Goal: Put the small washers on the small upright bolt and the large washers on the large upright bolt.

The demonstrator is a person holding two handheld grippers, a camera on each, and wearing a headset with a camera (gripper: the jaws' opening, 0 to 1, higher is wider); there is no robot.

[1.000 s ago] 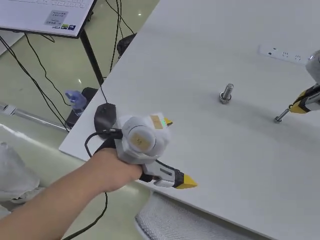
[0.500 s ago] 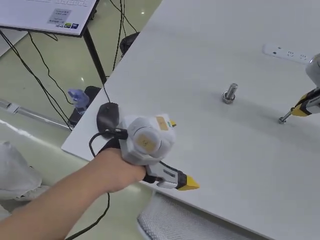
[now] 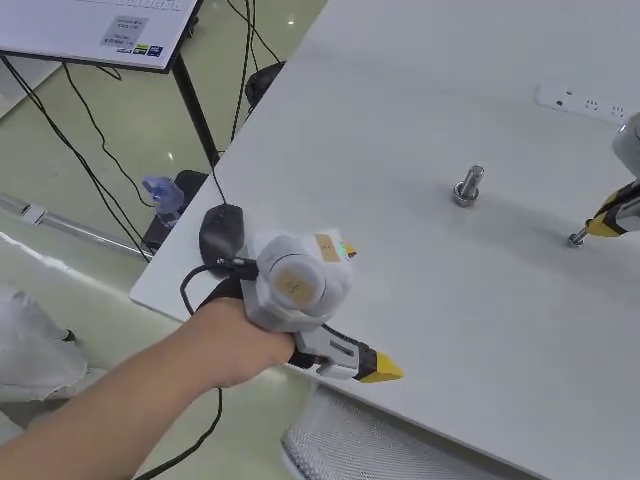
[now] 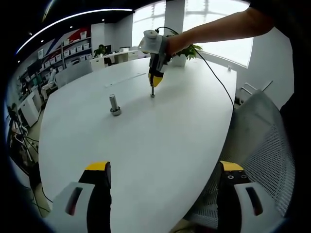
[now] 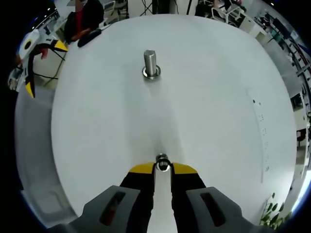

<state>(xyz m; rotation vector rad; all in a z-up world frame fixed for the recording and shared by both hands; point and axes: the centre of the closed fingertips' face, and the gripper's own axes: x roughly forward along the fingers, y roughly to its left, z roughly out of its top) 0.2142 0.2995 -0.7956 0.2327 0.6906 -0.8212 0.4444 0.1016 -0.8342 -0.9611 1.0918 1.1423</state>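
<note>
- The left gripper (image 3: 365, 308) hovers over the near edge of the white table (image 3: 400, 90). Its jaws are spread wide with nothing between them, and it looks idle.
- The large bolt (image 3: 467, 186) stands upright mid-table with a ring (image 5: 151, 74) at its foot. I cannot tell whether that is a washer or the bolt's own head.
- The right gripper (image 3: 592, 231) has its tips at the top of the small bolt (image 3: 576, 239). The jaws are drawn nearly together with a slim gap, and I cannot tell whether they pinch a small washer.
- The step in hand is probably seating a small washer on the small bolt. Next, part the jaws and lift straight off without tipping the bolt.
</note>
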